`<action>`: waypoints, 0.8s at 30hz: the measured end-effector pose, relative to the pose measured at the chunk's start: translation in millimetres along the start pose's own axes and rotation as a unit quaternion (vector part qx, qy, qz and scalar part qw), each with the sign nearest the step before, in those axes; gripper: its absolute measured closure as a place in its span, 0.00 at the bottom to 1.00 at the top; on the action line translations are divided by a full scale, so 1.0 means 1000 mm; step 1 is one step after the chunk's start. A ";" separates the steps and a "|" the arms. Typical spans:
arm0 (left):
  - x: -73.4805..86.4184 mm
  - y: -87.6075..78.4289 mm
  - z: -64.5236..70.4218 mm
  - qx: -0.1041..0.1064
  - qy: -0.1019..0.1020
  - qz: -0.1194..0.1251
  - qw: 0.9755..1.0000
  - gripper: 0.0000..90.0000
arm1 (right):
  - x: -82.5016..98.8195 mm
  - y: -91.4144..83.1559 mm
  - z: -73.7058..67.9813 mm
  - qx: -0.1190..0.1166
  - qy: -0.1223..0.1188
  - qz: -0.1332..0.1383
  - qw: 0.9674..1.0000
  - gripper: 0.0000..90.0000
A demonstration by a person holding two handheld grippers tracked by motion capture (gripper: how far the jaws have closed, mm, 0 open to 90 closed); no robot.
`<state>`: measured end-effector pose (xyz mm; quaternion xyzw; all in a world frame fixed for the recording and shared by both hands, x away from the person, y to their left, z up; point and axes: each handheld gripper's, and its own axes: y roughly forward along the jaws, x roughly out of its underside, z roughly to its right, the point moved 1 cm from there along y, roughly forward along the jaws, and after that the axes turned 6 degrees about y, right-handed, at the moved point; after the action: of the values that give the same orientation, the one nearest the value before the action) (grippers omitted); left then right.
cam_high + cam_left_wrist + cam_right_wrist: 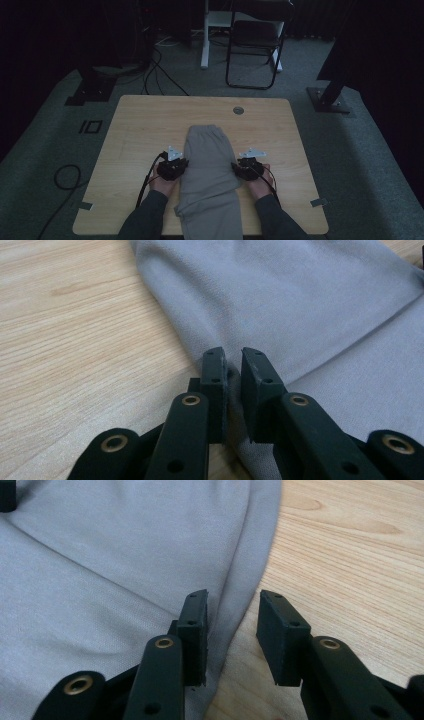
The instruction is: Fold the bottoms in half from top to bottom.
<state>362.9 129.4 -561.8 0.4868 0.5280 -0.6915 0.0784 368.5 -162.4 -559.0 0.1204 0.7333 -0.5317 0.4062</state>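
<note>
A pair of grey trousers point(209, 175) lies lengthwise down the middle of the counter point(140, 130), waistband at the far end and the legs running toward the person, the near end hanging over the front edge. They look already folded in half along their length, one leg laid on the other, so I judge the first fold done and the crosswise folds yet to come.

The left gripper point(173, 168) sits at the garment's left edge and the right gripper point(247, 167) at its right edge, level with each other about midway along the cloth.

In the left gripper view the fingers point(215, 375) stand a narrow gap apart, with the edge of the cloth point(300, 305) running between them; the pads do not seem to press it, so I take it as loose. In the right gripper view the fingers point(281, 630) are clearly parted: the inner one rests over the fabric's point(125, 570) border, the outer one over bare wood, and the hem passes just inside the gap, ungripped.

So nothing is held at present. What is left, as I read it, is taking a fresh hold and folding the trousers across into a compact stack.
</note>
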 end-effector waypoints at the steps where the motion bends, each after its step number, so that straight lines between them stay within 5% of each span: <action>1: 0.000 0.000 0.000 0.000 0.000 0.000 1.000 0.87 | 0.000 0.000 0.000 -0.001 0.001 0.000 1.000 0.69; 13: -0.001 0.001 0.000 0.008 0.000 0.000 1.000 0.72 | -0.017 0.002 0.002 -0.017 0.014 0.009 1.000 0.44; 24: -0.024 0.012 -0.021 -0.014 -0.027 0.002 1.000 0.61 | -0.049 0.027 0.005 -0.018 0.027 0.006 0.999 0.40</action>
<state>394.5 131.6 -551.0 0.4675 0.5343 -0.6970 0.1005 419.2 -143.2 -542.3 0.1315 0.7527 -0.5125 0.3918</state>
